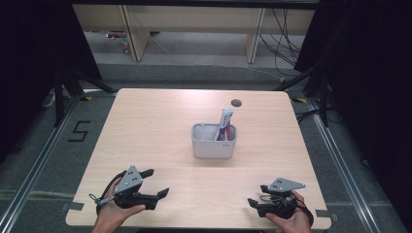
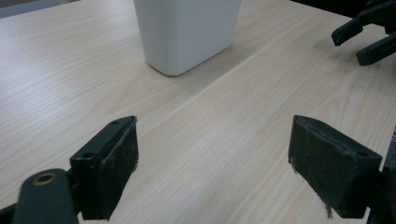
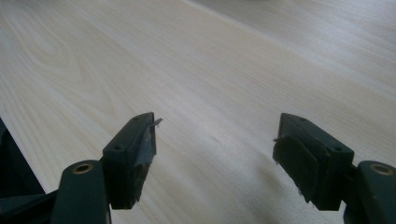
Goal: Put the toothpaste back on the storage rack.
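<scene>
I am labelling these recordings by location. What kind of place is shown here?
Probably a lab or recording room, not a home: a bare wooden table stands between black curtains, loose cables lie on the floor behind, and a "5" is taped beside it.

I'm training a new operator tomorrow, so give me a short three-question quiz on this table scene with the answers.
1. True or false: the left gripper has something held between its jaws.
2. What stands in the white holder at the middle of the table?
3. Multiple choice: in which compartment of the holder does the tube stand? A) the left one B) the right one C) it lies outside on the table

Key
1. False: the jaws stand wide apart over bare wood.
2. A white and pink tube, leaning, its top poking above the rim.
3. B
</scene>
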`<state>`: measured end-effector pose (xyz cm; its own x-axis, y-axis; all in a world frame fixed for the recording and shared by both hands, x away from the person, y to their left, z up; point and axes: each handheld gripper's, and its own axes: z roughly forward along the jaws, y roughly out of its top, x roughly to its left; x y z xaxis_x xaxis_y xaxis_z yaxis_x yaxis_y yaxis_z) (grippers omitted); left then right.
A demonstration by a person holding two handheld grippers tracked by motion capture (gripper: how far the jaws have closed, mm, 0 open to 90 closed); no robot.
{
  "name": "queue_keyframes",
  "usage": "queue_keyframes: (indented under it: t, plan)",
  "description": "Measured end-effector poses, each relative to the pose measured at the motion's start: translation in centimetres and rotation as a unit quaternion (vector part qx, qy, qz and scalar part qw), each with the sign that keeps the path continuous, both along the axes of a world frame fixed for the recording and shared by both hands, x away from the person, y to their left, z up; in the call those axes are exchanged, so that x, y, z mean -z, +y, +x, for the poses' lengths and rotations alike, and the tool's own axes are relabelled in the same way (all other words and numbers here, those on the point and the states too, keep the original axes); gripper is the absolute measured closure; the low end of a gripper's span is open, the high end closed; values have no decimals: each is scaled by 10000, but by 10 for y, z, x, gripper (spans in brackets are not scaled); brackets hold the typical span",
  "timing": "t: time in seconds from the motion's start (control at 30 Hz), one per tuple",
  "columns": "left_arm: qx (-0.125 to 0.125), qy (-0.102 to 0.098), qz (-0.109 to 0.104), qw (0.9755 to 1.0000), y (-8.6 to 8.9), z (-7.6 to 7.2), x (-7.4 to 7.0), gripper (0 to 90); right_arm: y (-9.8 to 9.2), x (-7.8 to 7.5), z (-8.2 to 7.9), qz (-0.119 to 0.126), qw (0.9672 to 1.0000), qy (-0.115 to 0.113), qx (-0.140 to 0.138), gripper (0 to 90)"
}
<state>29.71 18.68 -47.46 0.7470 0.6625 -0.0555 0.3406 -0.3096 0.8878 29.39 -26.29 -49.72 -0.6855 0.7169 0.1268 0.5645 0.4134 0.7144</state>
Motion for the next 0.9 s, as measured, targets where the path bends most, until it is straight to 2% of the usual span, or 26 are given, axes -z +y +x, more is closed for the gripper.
queue_keyframes:
  t: [0.07,0.1,0.23,0.33,0.47,0.5,0.53,0.6,0.73,0.77,0.8,0.83,0.87,0.9]
  plan:
    - [-13,15,36,10000,1,-3,1,157,0,0,0,-10,10000,-29,24,295]
    - [-40,30,69,10000,1,-5,2,157,1,0,-2,-87,9998,-72,162,295]
    - [-61,30,163,9998,3,-9,6,158,2,0,-1,-82,9999,-75,84,295]
    - [-94,31,298,9995,4,-12,10,158,1,-1,-2,-85,9998,-104,156,295]
    - [-118,133,372,9992,6,-15,15,158,2,-1,-2,-82,9998,-85,164,295]
    - [-117,133,484,9987,7,-16,16,158,2,-1,-2,-73,9998,-78,155,295]
    - [-130,180,423,9989,7,-17,18,158,2,-1,-2,-80,9998,-109,120,295]
    - [-132,228,449,9986,8,-19,20,158,2,0,-1,-48,9999,-87,85,295]
    - [-170,342,669,9970,8,-23,26,159,2,-1,-2,-82,9998,-117,101,295]
    - [-137,368,813,9959,10,-24,26,159,2,0,-1,-47,9999,-81,78,295]
    - [-174,387,743,9963,8,-26,28,159,2,-1,-2,-90,9998,-165,112,295]
    - [-61,405,849,9955,10,-26,28,159,2,-1,-2,-100,9997,-163,128,295]
    - [-98,412,836,9956,9,-28,29,159,2,-1,-2,-98,9997,-168,119,295]
    - [-115,444,747,9962,7,-30,30,159,2,-1,-2,-100,9998,-142,140,295]
